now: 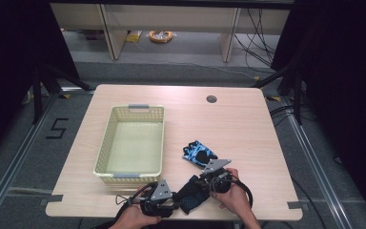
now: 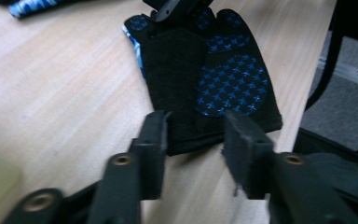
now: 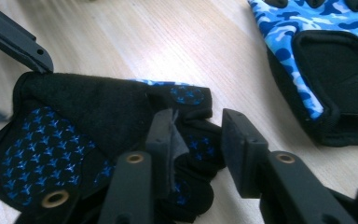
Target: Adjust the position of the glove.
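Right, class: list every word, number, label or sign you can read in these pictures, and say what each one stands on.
"5": marked in black on the grey floor, left of the table.
The two gloves, the one between the grippers and the camouflage one, carry printed patterns but no readable lettering.
The basket shows no label.
Nothing else is legible.

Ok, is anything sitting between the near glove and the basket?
Nothing visible does. The near glove lies at the table's front edge between both claws, and bare tabletop runs from it to the yellow basket. The second glove lies off to the right, out of that path.
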Demonstrator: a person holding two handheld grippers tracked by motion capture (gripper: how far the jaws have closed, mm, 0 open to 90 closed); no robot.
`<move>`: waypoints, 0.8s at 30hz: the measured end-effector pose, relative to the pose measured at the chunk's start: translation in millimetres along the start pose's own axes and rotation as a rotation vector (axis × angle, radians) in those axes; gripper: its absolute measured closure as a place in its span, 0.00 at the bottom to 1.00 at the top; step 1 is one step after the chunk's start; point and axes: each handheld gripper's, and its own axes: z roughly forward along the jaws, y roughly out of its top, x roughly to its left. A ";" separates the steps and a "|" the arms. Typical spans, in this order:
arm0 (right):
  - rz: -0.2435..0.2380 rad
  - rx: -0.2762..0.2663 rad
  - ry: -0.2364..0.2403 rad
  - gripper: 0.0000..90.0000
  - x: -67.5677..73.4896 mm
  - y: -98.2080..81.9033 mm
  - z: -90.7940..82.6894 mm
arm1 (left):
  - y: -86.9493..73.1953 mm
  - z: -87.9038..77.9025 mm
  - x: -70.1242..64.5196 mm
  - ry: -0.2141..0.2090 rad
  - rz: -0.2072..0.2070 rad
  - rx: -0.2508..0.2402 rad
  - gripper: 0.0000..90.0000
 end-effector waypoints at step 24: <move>0.149 -0.097 0.002 0.93 17.1 -4.9 -29.0 | 16.4 -6.6 23.2 0.099 -0.014 -0.051 0.92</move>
